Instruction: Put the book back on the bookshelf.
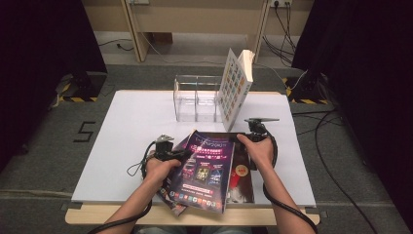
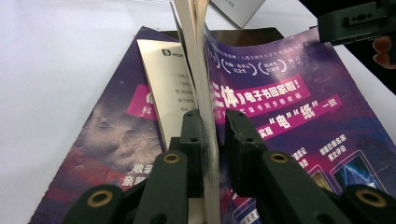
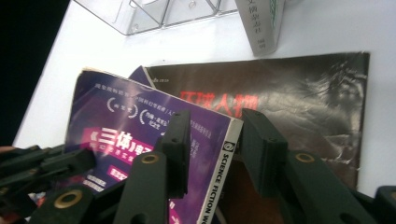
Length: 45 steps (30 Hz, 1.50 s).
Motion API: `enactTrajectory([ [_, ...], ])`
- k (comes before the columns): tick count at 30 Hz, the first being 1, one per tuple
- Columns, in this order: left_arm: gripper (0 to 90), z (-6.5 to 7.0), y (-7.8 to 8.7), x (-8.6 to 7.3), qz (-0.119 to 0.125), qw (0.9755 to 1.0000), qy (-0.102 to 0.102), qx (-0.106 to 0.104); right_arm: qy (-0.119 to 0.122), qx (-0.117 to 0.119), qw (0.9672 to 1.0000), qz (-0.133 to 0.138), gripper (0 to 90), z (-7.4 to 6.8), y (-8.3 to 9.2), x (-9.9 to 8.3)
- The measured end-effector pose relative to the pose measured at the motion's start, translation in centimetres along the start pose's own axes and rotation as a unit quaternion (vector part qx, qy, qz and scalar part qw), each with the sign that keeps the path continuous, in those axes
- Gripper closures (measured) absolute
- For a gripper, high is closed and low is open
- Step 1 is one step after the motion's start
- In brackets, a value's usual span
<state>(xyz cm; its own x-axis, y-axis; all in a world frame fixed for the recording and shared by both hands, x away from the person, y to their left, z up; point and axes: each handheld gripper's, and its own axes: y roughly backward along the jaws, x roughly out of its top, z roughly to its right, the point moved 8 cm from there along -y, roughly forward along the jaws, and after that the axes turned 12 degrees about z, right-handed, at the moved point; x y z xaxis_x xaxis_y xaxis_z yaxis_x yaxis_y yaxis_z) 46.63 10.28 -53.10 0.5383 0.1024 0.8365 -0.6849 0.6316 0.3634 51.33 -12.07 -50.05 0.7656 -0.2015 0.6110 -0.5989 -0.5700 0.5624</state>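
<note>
A purple science-fiction magazine [image 1: 209,165] is raised off the table's front middle, tilted, with its cover toward me. My left gripper [image 1: 182,155] is shut on its left edge; in the left gripper view the page block [image 2: 198,70] runs up between the jaws of that gripper [image 2: 215,119]. My right gripper [image 1: 246,139] is at the magazine's far right corner. Its jaws stand open around the white spine [image 3: 226,158], with gaps showing beside the right gripper [image 3: 217,116]. A dark magazine [image 3: 299,102] with red lettering lies flat underneath.
Another purple magazine [image 2: 107,140] lies under the left side. A clear plastic organizer [image 1: 195,100] stands at the table's back middle, and a thick book [image 1: 234,87] stands upright against its right side. Bare white tabletop [image 1: 131,126] lies to the left.
</note>
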Motion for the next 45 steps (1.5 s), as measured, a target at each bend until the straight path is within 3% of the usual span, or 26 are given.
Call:
enactTrajectory([
  [2,77.9,0.0,0.0,0.0,0.0,1.0,0.0,0.0,-0.013,0.006,0.9999,-0.006,62.2,-0.1,0.0,-0.2],
  [9,77.8,0.0,0.0,0.0,0.0,1.0,0.0,0.0,-0.007,0.002,0.9993,-0.037,62.6,0.1,-0.5,-1.4],
  [13,77.7,0.0,0.0,0.0,0.0,1.0,0.001,0.0,0.005,-0.008,0.9988,-0.049,70.4,0.3,-0.8,-1.8],
  [15,77.1,-0.1,0.0,0.0,-0.001,1.0,0.002,0.001,-0.004,-0.005,0.9988,-0.048,74.3,0.3,-0.7,-1.8],
  [20,67.9,-0.4,0.2,0.3,-0.017,0.9996,-0.016,0.014,-0.018,0.003,0.999,-0.041,79.2,-0.3,-0.5,-1.5],
  [24,41.6,-0.9,1.1,1.0,-0.017,0.998,-0.038,0.047,-0.029,0.013,0.9989,-0.034,80.8,-0.7,-0.5,-1.3],
  [27,28.5,-1.0,2.0,1.6,-0.013,0.9967,-0.063,0.05,-0.036,0.021,0.9988,-0.026,81.5,-1.0,-0.3,-1.1],
  [29,24.6,-1.1,2.7,1.8,-0.005,0.9968,-0.065,0.047,-0.037,0.027,0.9988,-0.02,82.2,-1.4,-0.1,-1.0],
  [33,21.1,-1.4,3.8,1.5,0.002,0.997,-0.064,0.043,-0.043,0.046,0.998,-0.003,83.2,-2.6,0.5,-0.5],
  [45,20.3,-1.6,5.7,1.1,0.03,0.9978,-0.056,0.019,0.01,0.082,0.9951,0.055,83.5,-6.0,2.1,1.1],
])
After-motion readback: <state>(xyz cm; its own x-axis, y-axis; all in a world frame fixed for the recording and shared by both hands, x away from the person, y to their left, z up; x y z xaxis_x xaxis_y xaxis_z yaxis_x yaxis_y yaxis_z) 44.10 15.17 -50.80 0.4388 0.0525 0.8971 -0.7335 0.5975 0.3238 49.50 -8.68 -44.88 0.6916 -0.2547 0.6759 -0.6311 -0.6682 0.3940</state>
